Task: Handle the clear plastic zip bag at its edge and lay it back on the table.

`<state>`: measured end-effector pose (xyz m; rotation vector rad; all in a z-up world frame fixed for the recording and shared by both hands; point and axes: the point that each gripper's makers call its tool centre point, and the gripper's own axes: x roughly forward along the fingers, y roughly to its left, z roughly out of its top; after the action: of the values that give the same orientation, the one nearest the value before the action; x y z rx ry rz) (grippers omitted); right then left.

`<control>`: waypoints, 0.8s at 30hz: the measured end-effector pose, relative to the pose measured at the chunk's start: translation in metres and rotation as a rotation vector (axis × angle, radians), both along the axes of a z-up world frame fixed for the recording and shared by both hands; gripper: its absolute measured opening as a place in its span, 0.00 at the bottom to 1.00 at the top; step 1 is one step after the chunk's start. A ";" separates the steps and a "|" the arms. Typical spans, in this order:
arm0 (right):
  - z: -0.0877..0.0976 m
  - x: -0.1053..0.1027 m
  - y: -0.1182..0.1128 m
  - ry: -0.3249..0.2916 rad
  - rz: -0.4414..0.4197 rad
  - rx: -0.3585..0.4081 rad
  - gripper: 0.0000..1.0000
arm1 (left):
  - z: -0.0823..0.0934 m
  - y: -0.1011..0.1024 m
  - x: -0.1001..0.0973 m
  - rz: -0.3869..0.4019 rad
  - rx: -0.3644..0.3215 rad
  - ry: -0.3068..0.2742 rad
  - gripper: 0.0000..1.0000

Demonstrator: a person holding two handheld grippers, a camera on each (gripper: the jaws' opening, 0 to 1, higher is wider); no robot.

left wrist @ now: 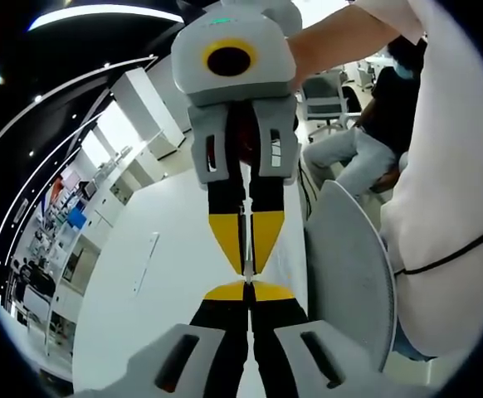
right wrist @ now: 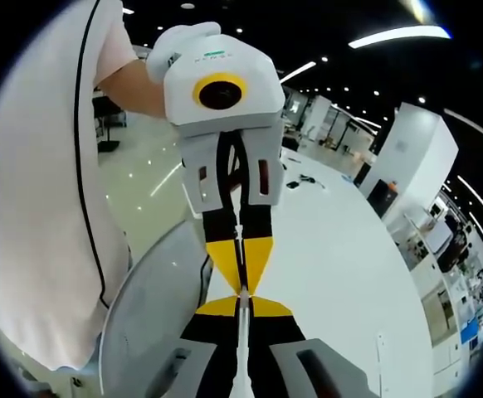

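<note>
In the left gripper view, the left hand-held gripper (left wrist: 246, 292) rises from the bottom with its yellow-tipped jaws pressed together on a thin, nearly edge-on strip of the clear plastic zip bag (left wrist: 245, 249), which runs straight up between the tips. Directly opposite, the right hand-held gripper (left wrist: 245, 267) points down toward it, tip to tip, with its jaws likewise closed on the same strip. Below both lies the white bench (left wrist: 150, 274), with a grey chair back (left wrist: 349, 265) just beside its edge and the person's white-clad torso (left wrist: 449, 207) at the right. In the right gripper view, the right hand-held gripper (right wrist: 242, 300) comes up from the bottom, jaws closed on the bag's edge (right wrist: 241, 356), which shows as a thin pale line between them. The left hand-held gripper (right wrist: 240, 282) meets it from above, also clamped shut on the bag. The bag is held in the air above the bench (right wrist: 341, 249), stretched between the two grippers.
</note>
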<state>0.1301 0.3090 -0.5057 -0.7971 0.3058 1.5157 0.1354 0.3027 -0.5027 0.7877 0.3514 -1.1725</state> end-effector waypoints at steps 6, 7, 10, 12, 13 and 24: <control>0.000 -0.001 -0.001 0.001 0.000 0.000 0.00 | 0.000 -0.001 -0.001 -0.005 0.001 -0.002 0.00; 0.000 -0.001 -0.001 0.001 0.001 0.000 0.00 | 0.000 -0.001 -0.001 -0.005 0.001 -0.003 0.00; 0.000 -0.001 -0.001 0.000 0.000 0.000 0.00 | 0.001 -0.001 -0.002 -0.005 -0.002 -0.005 0.00; 0.001 -0.001 -0.001 -0.001 -0.001 0.001 0.00 | 0.001 -0.001 -0.002 -0.006 -0.005 -0.007 0.00; 0.001 -0.001 -0.001 -0.001 -0.002 0.001 0.00 | 0.001 -0.001 -0.002 -0.007 -0.005 -0.008 0.00; 0.006 0.010 -0.003 -0.006 -0.019 0.004 0.00 | 0.007 -0.002 0.008 -0.026 -0.030 -0.045 0.00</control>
<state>0.1402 0.3058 -0.5002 -0.7930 0.3055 1.4952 0.1429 0.3011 -0.4961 0.7935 0.2868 -1.1798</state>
